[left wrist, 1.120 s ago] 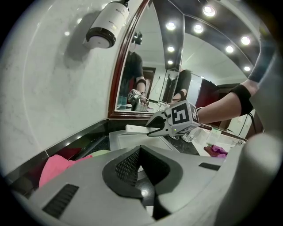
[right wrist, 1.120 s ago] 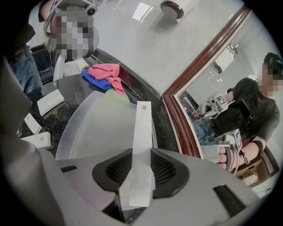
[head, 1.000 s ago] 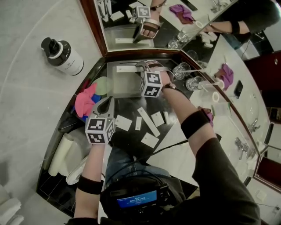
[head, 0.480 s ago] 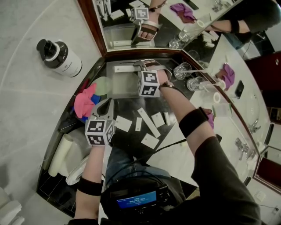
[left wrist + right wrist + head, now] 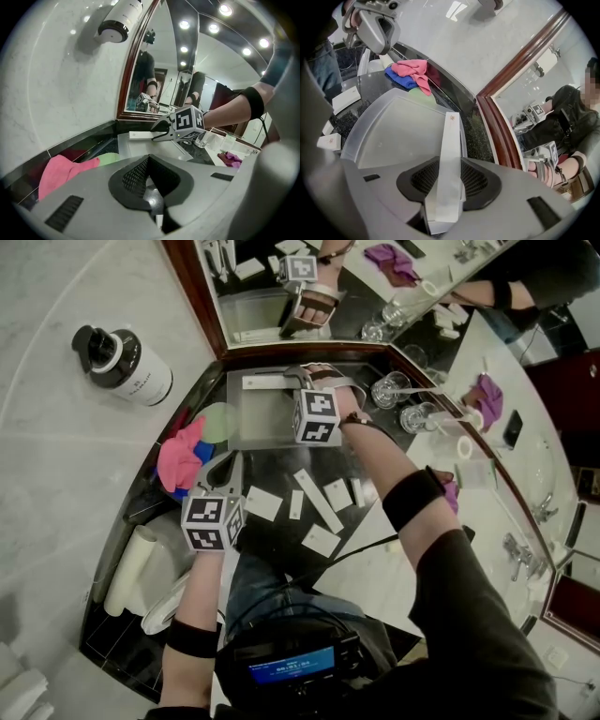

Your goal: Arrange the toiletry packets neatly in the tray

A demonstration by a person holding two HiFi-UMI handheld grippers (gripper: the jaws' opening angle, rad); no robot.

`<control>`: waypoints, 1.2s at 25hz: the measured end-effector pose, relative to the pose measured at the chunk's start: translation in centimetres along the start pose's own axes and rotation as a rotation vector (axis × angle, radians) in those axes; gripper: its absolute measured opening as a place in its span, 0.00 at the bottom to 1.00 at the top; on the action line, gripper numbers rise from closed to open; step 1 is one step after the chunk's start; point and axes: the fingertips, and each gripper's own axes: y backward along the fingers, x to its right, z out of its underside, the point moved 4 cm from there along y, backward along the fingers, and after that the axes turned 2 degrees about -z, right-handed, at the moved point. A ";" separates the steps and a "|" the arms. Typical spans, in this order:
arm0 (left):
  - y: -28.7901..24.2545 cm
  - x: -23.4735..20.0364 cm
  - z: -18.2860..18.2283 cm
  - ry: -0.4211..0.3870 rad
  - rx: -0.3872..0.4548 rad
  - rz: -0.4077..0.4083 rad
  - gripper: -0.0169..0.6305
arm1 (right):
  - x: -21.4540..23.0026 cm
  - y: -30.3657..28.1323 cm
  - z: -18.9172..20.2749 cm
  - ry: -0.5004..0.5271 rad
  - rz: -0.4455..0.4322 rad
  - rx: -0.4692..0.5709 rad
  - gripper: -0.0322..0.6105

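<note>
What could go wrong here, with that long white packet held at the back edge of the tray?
1. The right gripper's jaws are opening with the long white packet between them, close to the tray's far wall. It might settle crooked or tip over the rim.
2. The glasses stand close beside the person's right forearm. Pulling back carelessly could knock them.

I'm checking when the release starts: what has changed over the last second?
The right gripper is opening its jaws, with the long white packet between them at the far edge of the tray. Nothing visibly shifted place. The left gripper stays shut and empty; the loose packets lie as before.
</note>
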 end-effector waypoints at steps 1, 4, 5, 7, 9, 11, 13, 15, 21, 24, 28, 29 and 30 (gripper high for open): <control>0.0 0.0 0.0 0.000 0.000 0.000 0.03 | 0.0 0.0 0.0 0.008 0.001 0.000 0.31; -0.1 0.1 0.1 0.002 -0.002 0.002 0.03 | 0.0 -0.1 -0.1 0.019 -0.002 0.003 0.31; -0.1 0.1 0.1 0.002 -0.002 0.003 0.03 | 0.0 0.0 -0.2 0.017 -0.001 0.006 0.31; -0.1 0.2 0.1 0.004 -0.003 0.004 0.03 | 0.0 0.0 -0.2 0.005 0.009 0.011 0.34; -0.2 0.2 0.2 0.005 -0.004 0.006 0.03 | 0.0 0.1 -0.2 -0.011 0.007 0.014 0.36; -0.2 0.3 0.2 0.005 -0.005 0.008 0.03 | -0.1 0.3 -0.3 -0.022 -0.004 0.019 0.38; -0.2 0.4 0.3 0.007 -0.007 0.010 0.03 | -0.2 0.4 -0.2 -0.023 -0.004 0.016 0.38; -0.2 0.5 0.3 0.007 -0.006 0.012 0.03 | -0.3 0.5 0.1 -0.022 -0.001 0.009 0.38; 0.2 0.9 -0.1 -0.002 0.006 0.017 0.03 | -0.5 1.7 0.6 -0.050 0.012 0.002 0.38; 0.8 1.5 -0.5 -0.014 0.014 0.019 0.03 | -0.7 3.2 0.7 -0.086 0.020 0.006 0.37; 2.4 2.5 -1.0 -0.033 0.031 0.017 0.03 | -1.3 6.6 0.6 -0.204 0.035 0.047 0.21; 2.9 2.7 -1.1 -0.038 0.036 0.016 0.03 | -1.4 7.7 0.6 -0.233 0.047 0.059 0.16; 3.4 3.0 -1.2 -0.043 0.041 0.014 0.03 | -1.6 8.9 0.5 -0.262 0.055 0.072 0.12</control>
